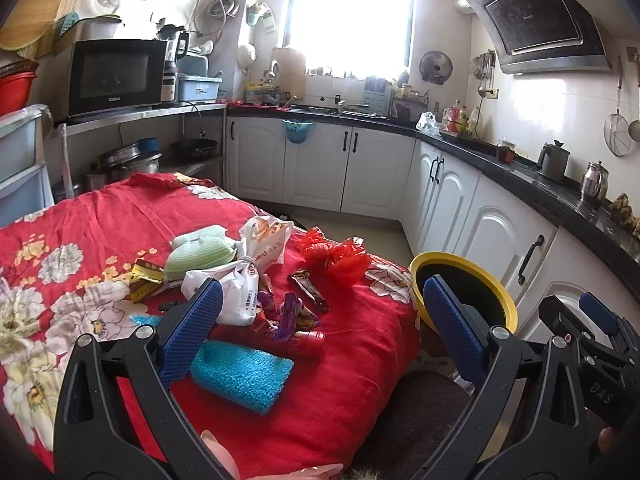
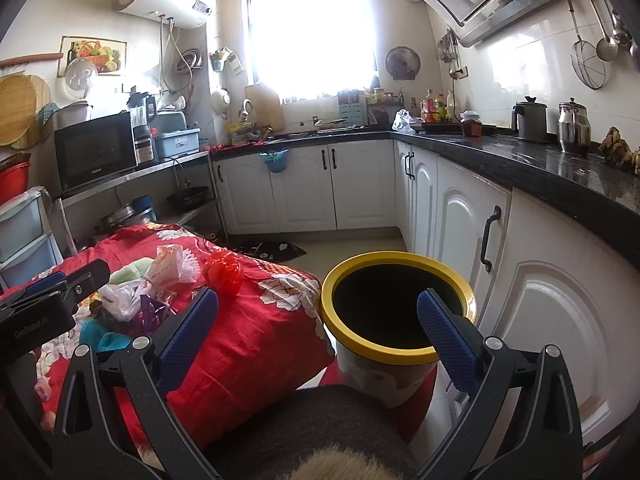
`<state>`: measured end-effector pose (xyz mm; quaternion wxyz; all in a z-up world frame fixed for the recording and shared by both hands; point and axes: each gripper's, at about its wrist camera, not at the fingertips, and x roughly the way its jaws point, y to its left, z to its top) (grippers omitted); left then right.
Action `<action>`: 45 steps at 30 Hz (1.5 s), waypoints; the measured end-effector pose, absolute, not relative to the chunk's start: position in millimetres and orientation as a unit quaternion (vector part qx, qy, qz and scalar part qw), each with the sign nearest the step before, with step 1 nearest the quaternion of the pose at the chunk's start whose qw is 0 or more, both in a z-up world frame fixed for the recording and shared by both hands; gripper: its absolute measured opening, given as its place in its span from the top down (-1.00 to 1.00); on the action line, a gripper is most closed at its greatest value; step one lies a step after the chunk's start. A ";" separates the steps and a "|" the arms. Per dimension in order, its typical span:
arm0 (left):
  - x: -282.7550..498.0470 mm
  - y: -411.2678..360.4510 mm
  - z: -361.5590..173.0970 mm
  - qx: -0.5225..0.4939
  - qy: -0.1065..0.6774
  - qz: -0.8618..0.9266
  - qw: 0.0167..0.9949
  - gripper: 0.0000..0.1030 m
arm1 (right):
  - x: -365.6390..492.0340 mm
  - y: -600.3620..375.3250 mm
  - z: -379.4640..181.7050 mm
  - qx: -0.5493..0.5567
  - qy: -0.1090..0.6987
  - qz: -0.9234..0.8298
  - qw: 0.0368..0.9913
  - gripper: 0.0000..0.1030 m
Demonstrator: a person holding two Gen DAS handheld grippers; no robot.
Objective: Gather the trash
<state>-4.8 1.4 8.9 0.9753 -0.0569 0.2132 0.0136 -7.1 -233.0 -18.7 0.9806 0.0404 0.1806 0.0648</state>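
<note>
Trash lies on a table under a red floral cloth (image 1: 100, 216): white plastic bags (image 1: 240, 292), a crumpled red bag (image 1: 340, 256), a dark wrapper (image 1: 310, 290), purple wrappers (image 1: 292, 316), a gold wrapper (image 1: 146, 278). A yellow-rimmed bin (image 2: 396, 304) stands right of the table, dark inside. My left gripper (image 1: 320, 300) hovers open above the table's near side, nothing between its blue pads. My right gripper (image 2: 318, 312) is open over the gap between table and bin, holding nothing. The right gripper also shows at the lower right of the left wrist view.
A teal sponge (image 1: 244, 376) and a pale green pouch (image 1: 200, 256) also lie on the cloth. White cabinets (image 2: 460, 216) under a black counter (image 2: 520, 164) run close along the right. A microwave (image 1: 116, 74) sits on a shelf at left. A dark mat lies on the floor.
</note>
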 end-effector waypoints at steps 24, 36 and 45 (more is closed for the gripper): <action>14.6 81.2 7.4 -0.124 0.232 0.101 0.959 -0.79 | 37.1 -185.6 -15.1 0.008 0.202 0.153 0.967 -0.88; 46.9 116.8 30.9 -0.147 0.237 0.129 0.952 -0.79 | 89.5 -156.1 -7.5 0.004 0.222 0.184 0.958 -0.88; 96.2 137.9 27.5 -0.169 0.294 0.109 0.934 -0.79 | 129.7 -135.4 -6.3 -0.020 0.241 0.203 0.949 -0.88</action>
